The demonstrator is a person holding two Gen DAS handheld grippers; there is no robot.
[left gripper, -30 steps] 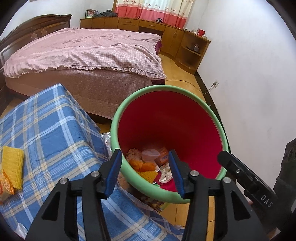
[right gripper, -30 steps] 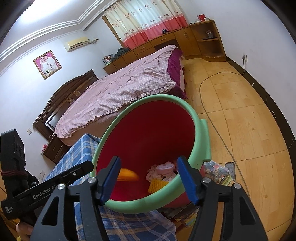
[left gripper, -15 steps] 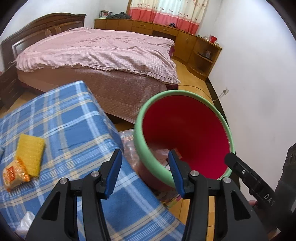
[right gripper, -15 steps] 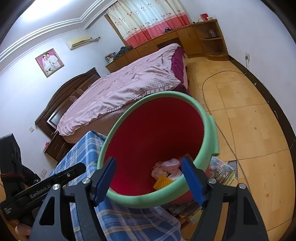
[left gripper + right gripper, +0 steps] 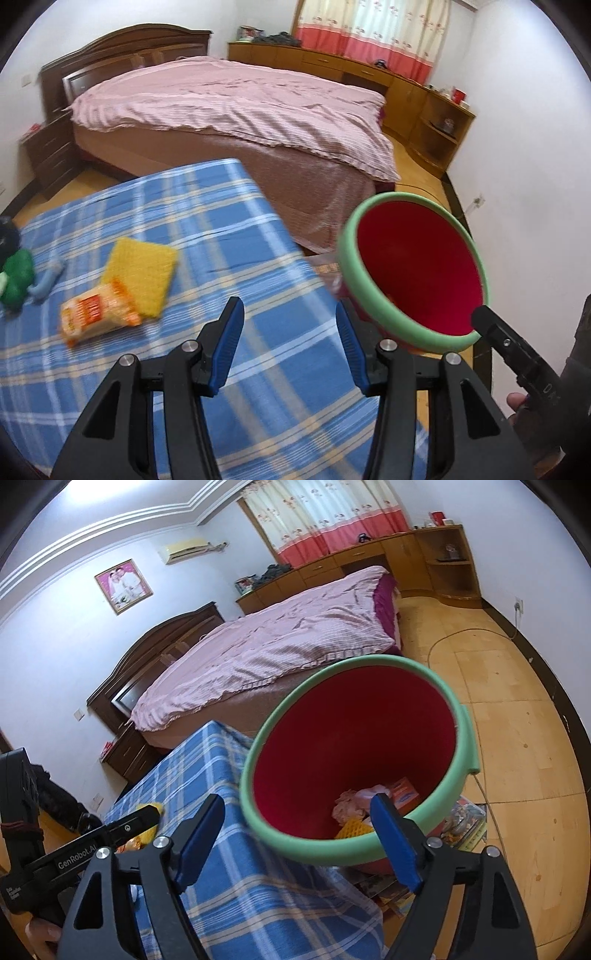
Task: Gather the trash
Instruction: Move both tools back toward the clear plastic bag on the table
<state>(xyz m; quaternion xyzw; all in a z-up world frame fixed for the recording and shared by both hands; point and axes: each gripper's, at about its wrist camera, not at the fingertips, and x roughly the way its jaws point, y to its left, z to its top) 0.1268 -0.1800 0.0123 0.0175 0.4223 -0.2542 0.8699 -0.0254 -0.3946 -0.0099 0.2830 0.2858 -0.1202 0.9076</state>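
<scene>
A red bin with a green rim [image 5: 413, 277] [image 5: 354, 760] stands on the floor at the right end of the blue plaid table [image 5: 166, 229] [image 5: 207, 775]. It holds several pieces of trash [image 5: 373, 805]. On the table lie a yellow sponge-like pad [image 5: 142, 275] and an orange snack packet [image 5: 94, 314]. My left gripper [image 5: 290, 341] is open and empty above the table, right of the packet. My right gripper [image 5: 299, 842] is open and empty, just in front of the bin's near rim.
A green object [image 5: 14, 278] and a pale blue item [image 5: 46, 280] lie at the table's left edge. A bed with a pink cover [image 5: 236, 110] stands behind. Magazines [image 5: 461, 823] lie on the wooden floor beside the bin. A cable [image 5: 454, 635] runs across the floor.
My left gripper has swung left, from over the bin to over the table, bringing the pad and packet into view. My right gripper has drawn back slightly from the bin.
</scene>
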